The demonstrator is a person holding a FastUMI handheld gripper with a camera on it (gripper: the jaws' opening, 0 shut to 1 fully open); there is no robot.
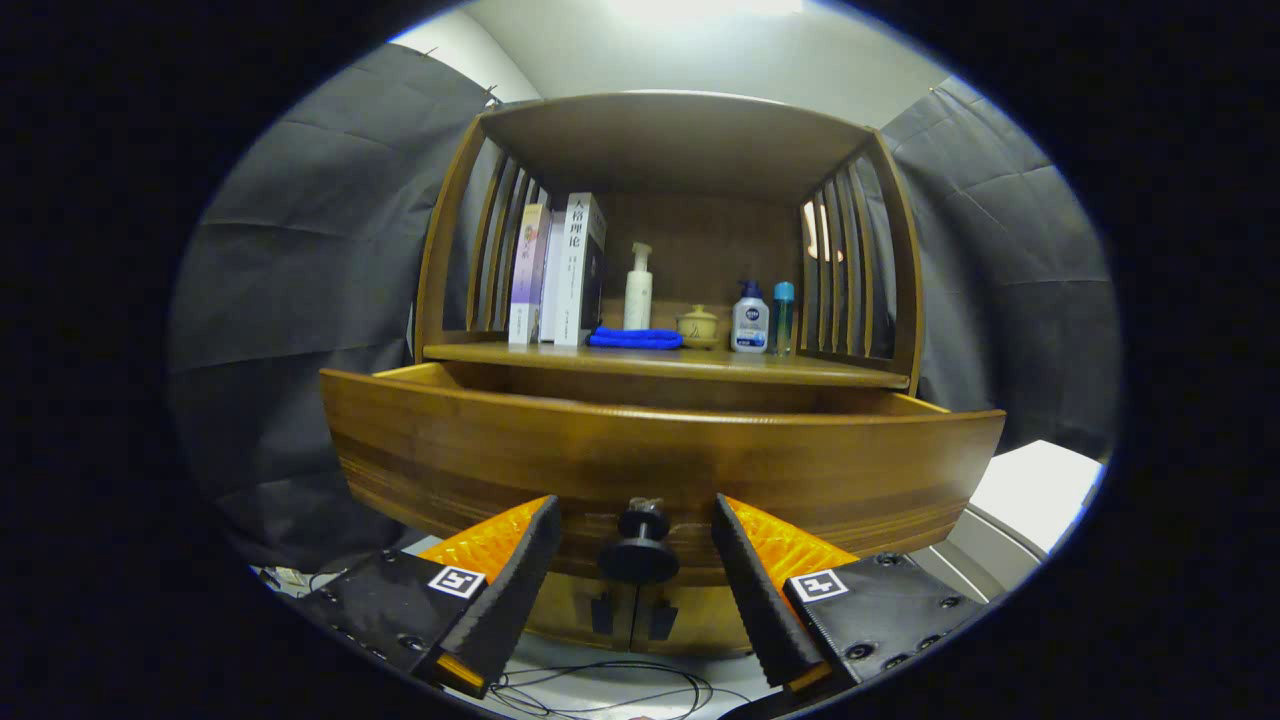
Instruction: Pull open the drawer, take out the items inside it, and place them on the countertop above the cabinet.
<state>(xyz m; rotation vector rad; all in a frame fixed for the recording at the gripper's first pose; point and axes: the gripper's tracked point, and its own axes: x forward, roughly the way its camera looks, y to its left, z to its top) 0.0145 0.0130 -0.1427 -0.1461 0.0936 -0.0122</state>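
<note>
Gripper view showed my gripper (636,535) spread wide, the drawer's knob (640,550) between my fingers, untouched. Beyond, the drawer (660,460) stood pulled out, its contents hidden. Next I judged: rise over its front and reach inside, below the countertop (660,362)

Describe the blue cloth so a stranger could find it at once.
Start at the wooden cabinet with its drawer pulled open, beyond the open claw. On the countertop above, the blue cloth lies flat between the upright books and a small lidded ceramic jar. Everything else there stands.
</note>
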